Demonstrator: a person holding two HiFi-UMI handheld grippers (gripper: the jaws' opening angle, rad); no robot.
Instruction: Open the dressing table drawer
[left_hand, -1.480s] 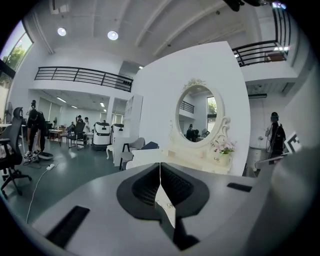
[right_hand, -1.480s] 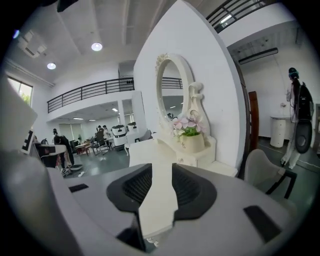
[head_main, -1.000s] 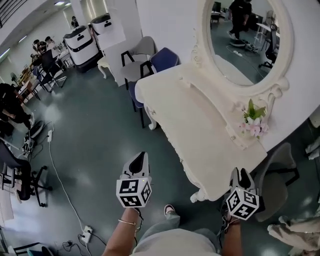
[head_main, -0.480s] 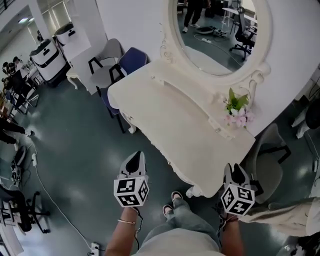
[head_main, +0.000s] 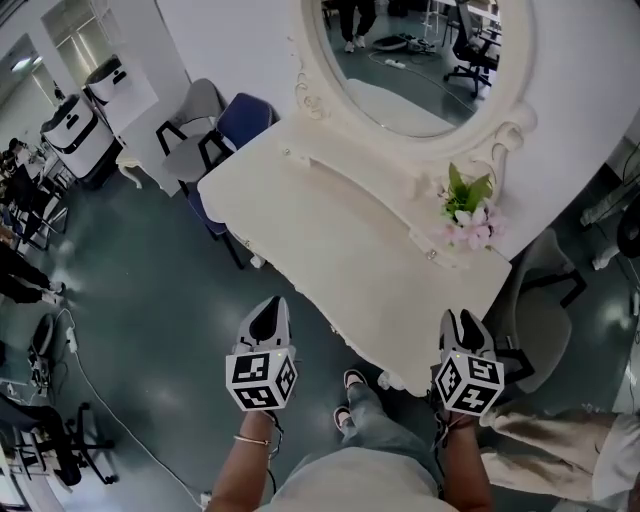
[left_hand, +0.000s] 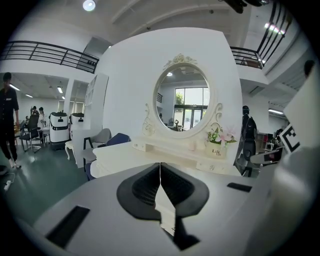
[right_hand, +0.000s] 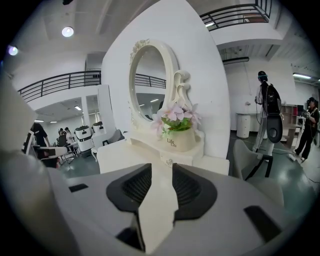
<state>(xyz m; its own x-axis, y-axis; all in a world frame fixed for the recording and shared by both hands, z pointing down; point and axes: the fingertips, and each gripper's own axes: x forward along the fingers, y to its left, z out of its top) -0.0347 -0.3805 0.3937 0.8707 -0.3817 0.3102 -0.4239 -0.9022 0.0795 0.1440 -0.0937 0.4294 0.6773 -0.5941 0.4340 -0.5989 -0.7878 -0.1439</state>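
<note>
Head view: high, looking steeply down on the bench (head_main: 330, 240) from its front. Left gripper view: low, near level, set back, facing the bench front. Right gripper view: nearer, facing the flower pot (right_hand: 180, 140) at the right end. All three share oval mirror (head_main: 420, 70), pot, bench top.

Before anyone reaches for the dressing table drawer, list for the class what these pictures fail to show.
- Head view: the dressing table shows only its top. Its front face lies hidden under the overhanging edge.
- Left gripper view: the left gripper's own body covers most of the table's front.
- Head view: the picture's upper edge cuts off the mirror.
</note>
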